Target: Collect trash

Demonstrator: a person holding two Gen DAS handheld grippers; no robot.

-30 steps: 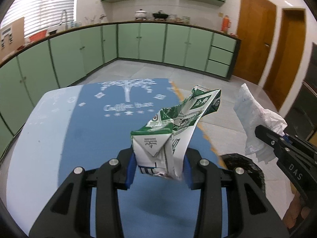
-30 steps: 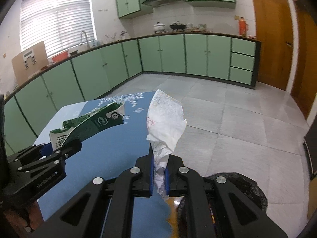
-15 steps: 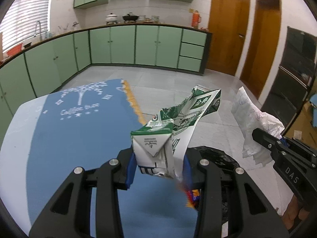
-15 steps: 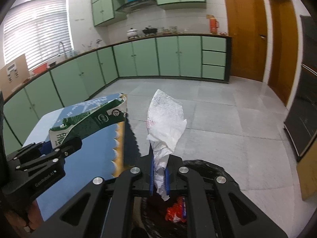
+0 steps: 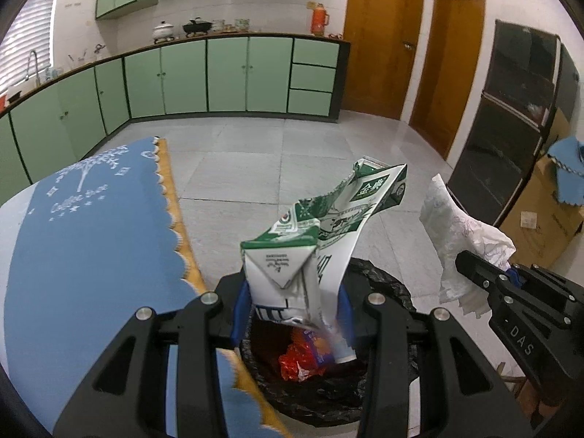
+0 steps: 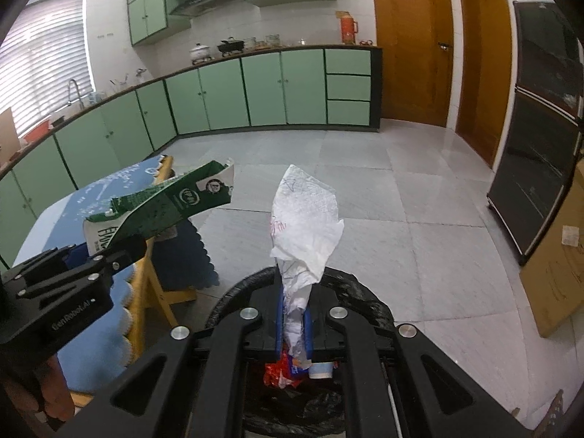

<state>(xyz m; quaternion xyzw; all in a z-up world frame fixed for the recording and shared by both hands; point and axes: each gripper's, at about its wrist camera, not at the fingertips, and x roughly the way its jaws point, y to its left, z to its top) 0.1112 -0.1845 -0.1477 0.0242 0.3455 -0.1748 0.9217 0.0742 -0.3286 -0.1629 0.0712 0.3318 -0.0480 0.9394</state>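
Note:
My left gripper (image 5: pixel 292 306) is shut on a crushed green and white milk carton (image 5: pixel 314 241), which sticks up and away from the blue pads. Below it gapes a black-bagged trash bin (image 5: pixel 379 284) with red wrappers (image 5: pixel 303 361) and a paper cup inside. My right gripper (image 6: pixel 294 323) is shut on a crumpled white paper (image 6: pixel 304 226), held over the same trash bin (image 6: pixel 361 292). In the left wrist view the right gripper (image 5: pixel 485 277) and its paper (image 5: pixel 456 230) show at right. In the right wrist view the left gripper (image 6: pixel 120 252) and carton (image 6: pixel 171 208) show at left.
A table with a blue cloth (image 5: pixel 84 248) stands left of the bin, its wooden leg (image 6: pixel 160 284) close by. Green cabinets (image 5: pixel 226 76) line the far wall. Wooden doors (image 5: pixel 379 36), a black cabinet (image 5: pixel 511 116) and cardboard boxes (image 6: pixel 558 255) are at right. Grey tiled floor (image 6: pixel 419 200) lies around.
Both grippers have swung off the blue table toward the right and slightly down. They now hang over the bin, whose inside has come into view. Both grips are unchanged.

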